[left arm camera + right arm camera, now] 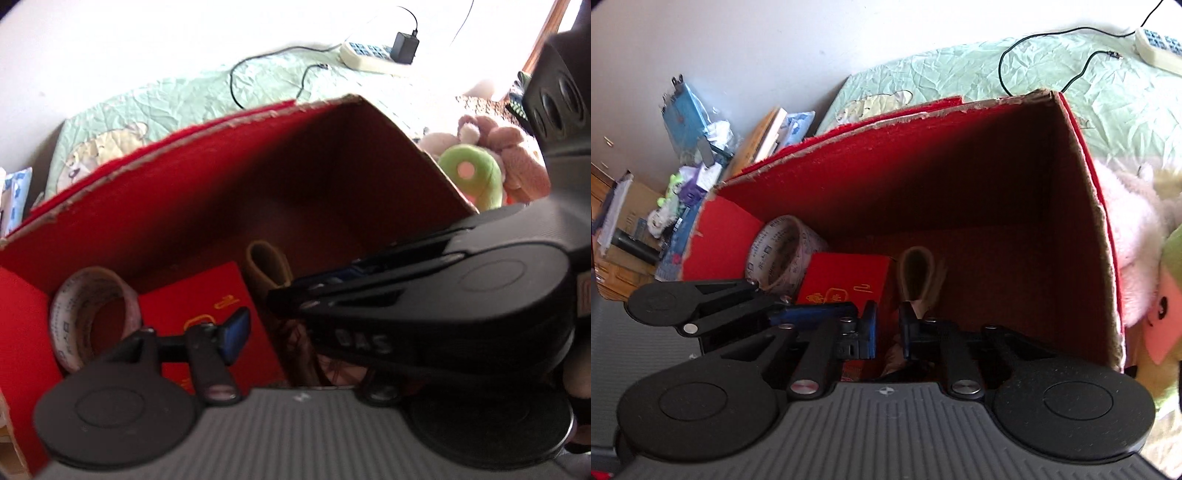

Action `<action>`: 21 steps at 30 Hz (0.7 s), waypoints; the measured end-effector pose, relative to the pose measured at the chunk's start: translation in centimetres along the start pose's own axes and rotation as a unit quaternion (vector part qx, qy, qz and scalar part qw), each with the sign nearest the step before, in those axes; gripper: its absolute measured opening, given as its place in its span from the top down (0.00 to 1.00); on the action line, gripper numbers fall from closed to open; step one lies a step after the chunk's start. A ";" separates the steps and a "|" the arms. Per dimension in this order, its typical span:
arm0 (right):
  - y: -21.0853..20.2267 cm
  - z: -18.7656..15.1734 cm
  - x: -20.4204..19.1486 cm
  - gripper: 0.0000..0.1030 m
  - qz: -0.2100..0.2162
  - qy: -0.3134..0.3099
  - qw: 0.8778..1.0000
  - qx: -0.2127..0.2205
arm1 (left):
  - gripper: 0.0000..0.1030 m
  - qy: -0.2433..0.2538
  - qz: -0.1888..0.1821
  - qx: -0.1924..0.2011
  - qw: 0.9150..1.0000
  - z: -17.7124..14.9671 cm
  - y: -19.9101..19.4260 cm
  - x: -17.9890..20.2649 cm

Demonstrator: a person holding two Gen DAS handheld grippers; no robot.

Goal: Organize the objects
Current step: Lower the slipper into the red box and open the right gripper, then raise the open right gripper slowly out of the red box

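Both grippers reach into the open red cardboard box (960, 177), which sits on a pale green quilt (960, 66).

Box contents, right wrist view:
- tape roll (783, 251) on edge, in the corner at 9 o'clock;
- red booklet with gold print (846, 277) just beside the roll, on its 3 o'clock side;
- tan rolled piece (918, 273) at centre, upright, apart from the booklet.

Right gripper (888, 328): jaws drawn together, only a narrow slit between the blue pads. Whether anything is pinched there, I cannot tell. Tips sit at 6 o'clock of the tan piece.

Left gripper (816, 310): comes in from 9 o'clock, over the booklet's near edge. In the left wrist view one finger (234, 334) stands well off the midline with its pad bare, so the jaws read as apart. The other finger is hidden behind the right gripper.

Outside the box: a green plush toy (476, 173) and a pink plush toy (517, 158) at 3 o'clock; a power strip (369, 55) with a black adapter (405, 47) at 1 o'clock.
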State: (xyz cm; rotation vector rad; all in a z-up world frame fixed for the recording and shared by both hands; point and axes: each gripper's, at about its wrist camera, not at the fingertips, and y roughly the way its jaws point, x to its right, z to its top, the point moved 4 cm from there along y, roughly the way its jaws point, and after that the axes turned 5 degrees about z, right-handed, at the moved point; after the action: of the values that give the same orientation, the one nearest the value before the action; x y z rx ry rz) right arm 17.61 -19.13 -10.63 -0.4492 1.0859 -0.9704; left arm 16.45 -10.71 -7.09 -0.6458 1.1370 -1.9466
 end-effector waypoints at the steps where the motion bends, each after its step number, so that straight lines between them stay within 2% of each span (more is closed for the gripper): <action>1: -0.1 0.0 0.1 0.84 0.004 0.002 1.000 0.000 | 0.39 -0.004 -0.001 0.001 1.000 0.0 0.0 -0.3; 4: -0.4 0.1 0.1 0.82 0.008 0.004 1.000 0.004 | 0.39 -0.022 -0.018 -0.004 1.000 -0.1 0.1 -1.0; 8: -0.6 0.1 0.2 0.82 0.010 0.006 1.000 0.006 | 0.38 -0.022 -0.012 -0.004 1.000 -0.1 0.2 -0.9; 21: -0.8 0.0 0.1 0.81 0.019 0.009 0.999 0.027 | 0.29 -0.039 -0.009 0.004 0.999 0.2 0.3 -1.1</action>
State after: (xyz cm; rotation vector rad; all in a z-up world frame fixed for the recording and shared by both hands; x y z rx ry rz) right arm 17.33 -19.62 -10.11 -0.3737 1.0788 -0.9693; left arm 17.29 -9.98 -7.28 -0.7245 1.0779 -1.9237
